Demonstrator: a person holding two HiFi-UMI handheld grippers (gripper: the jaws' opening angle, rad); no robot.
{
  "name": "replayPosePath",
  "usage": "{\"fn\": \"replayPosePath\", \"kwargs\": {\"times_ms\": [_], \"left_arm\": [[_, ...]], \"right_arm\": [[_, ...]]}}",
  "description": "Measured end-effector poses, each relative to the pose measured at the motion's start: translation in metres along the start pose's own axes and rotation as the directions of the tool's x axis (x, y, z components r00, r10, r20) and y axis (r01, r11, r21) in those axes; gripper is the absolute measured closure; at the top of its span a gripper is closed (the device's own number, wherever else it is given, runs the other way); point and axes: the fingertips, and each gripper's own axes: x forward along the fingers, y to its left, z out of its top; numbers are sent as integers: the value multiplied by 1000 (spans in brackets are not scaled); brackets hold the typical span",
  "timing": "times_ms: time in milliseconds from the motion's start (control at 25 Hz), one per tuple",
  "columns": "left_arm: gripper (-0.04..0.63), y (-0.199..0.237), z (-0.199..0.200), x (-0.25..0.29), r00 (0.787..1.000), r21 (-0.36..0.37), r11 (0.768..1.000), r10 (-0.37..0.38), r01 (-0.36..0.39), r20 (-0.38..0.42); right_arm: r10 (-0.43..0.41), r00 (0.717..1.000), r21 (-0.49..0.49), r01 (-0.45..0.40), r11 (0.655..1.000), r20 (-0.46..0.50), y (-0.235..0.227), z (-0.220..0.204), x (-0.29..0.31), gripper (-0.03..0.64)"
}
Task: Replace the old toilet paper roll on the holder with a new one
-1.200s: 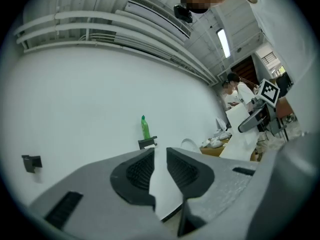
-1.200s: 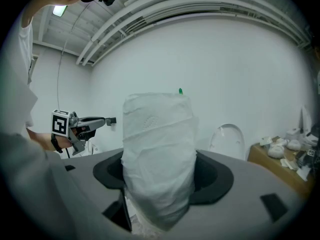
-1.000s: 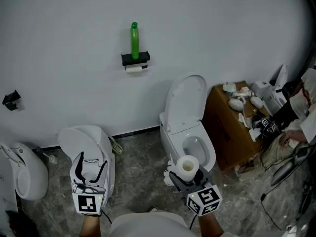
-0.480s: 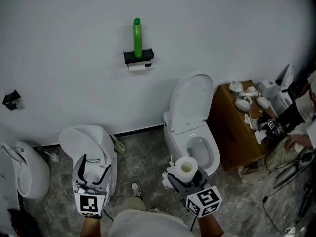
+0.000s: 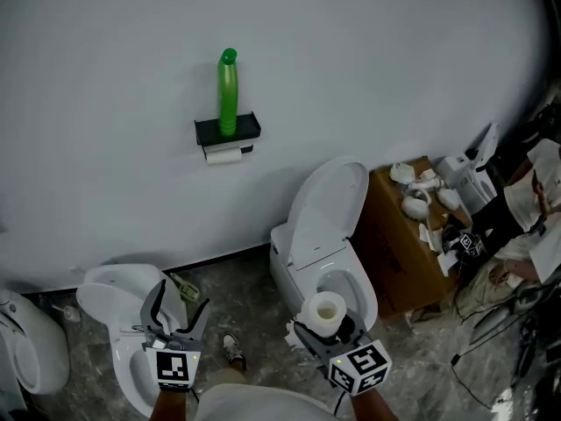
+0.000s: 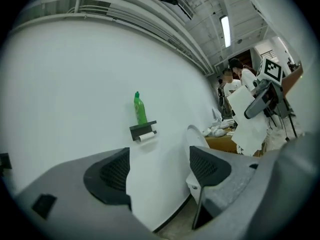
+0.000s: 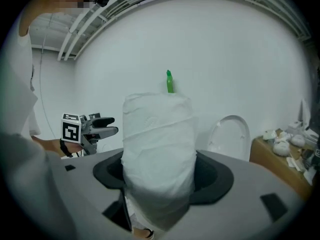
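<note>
A black holder hangs on the white wall with the old, thin roll under it and a green bottle standing on top. My right gripper is shut on the new white toilet paper roll, held upright above the toilet bowl. In the right gripper view the new roll fills the space between the jaws. My left gripper is open and empty; its jaws have just been opening wider. In the left gripper view the holder is far ahead between the jaws.
A white toilet with its lid up stands below and right of the holder. A second toilet lies under my left gripper. A brown cabinet with clutter and a seated person are at the right.
Both grippers have moved toward the wall, and the holder looks larger and further left. The left jaws stand wider apart. The new roll stays in the right gripper.
</note>
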Motion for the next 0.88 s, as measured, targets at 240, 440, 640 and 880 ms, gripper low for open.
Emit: {"fn": "replayPosePath", "kwargs": {"times_ms": [240, 440, 640, 880], "left_arm": [[236, 55, -10, 79, 999, 51, 998, -37, 37, 4], [236, 78, -27, 119, 998, 50, 997, -62, 61, 17], [236, 86, -30, 143, 998, 52, 996, -67, 67, 7], [236, 89, -14, 174, 999, 131, 991, -41, 41, -4]], "right_arm": [[-51, 999, -44, 50, 998, -18, -12, 61, 74, 284], [-59, 997, -39, 58, 998, -39, -13, 80, 118, 284], [-44, 998, -27, 43, 999, -47, -25, 89, 150, 284], [9, 1000, -41, -8, 999, 13, -60, 120, 186, 284]]}}
